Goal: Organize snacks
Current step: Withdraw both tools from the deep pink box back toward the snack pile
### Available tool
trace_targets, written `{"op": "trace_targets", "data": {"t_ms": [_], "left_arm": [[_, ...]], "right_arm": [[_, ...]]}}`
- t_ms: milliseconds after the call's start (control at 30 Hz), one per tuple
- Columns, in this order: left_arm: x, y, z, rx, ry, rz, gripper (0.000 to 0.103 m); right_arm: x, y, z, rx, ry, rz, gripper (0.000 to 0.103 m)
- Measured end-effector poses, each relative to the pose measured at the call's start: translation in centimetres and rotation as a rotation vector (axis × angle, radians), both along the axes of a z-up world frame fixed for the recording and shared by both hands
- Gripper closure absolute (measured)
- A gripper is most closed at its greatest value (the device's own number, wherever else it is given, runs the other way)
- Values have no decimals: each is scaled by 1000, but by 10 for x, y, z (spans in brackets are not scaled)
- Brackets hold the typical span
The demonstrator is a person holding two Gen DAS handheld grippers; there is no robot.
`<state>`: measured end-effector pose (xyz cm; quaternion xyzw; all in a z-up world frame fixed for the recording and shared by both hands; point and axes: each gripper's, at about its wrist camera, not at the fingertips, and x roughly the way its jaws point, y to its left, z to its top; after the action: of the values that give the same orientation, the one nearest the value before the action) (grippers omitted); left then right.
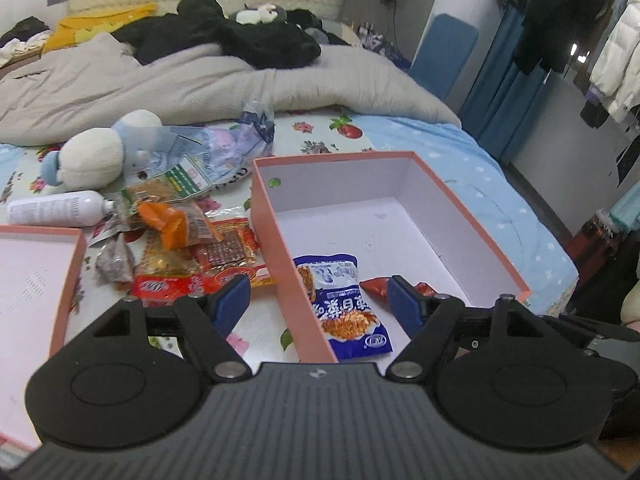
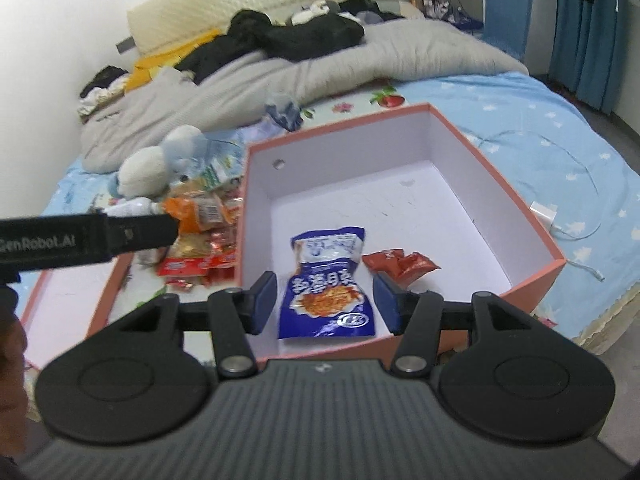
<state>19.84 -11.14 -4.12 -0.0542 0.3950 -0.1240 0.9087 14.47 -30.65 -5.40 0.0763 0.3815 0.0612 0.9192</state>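
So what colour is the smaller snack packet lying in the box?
Red, lying beside the blue packet; clearest in the right wrist view.

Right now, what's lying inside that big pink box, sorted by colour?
Blue snack bag: 1
Red snack packet: 1
Total in the pink box: 2

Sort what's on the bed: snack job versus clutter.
Job: box, blue packet and red packet inside it, snack pile beside it.
Clutter: plush toy, white bottle, duvet, black clothes, cable.
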Motion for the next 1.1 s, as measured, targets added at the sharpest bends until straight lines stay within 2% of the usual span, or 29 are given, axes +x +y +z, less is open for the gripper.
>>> {"op": "trace_targets", "data": {"t_ms": [300,633,867,1100], "left_arm": [[-74,31,12,-15,-63,63,24],[-143,63,-6,-16,-73,149,24],[-161,88,-22,-16,-53,219,24],[-152,101,-34,-26,-34,247,24]], "right_arm": [[-61,22,6,53,-76,47,47],[-115,53,-3,64,-165,175,47],[-127,73,-14,65,-171,263,48],[-126,82,-25,15,-197,269,48]]}}
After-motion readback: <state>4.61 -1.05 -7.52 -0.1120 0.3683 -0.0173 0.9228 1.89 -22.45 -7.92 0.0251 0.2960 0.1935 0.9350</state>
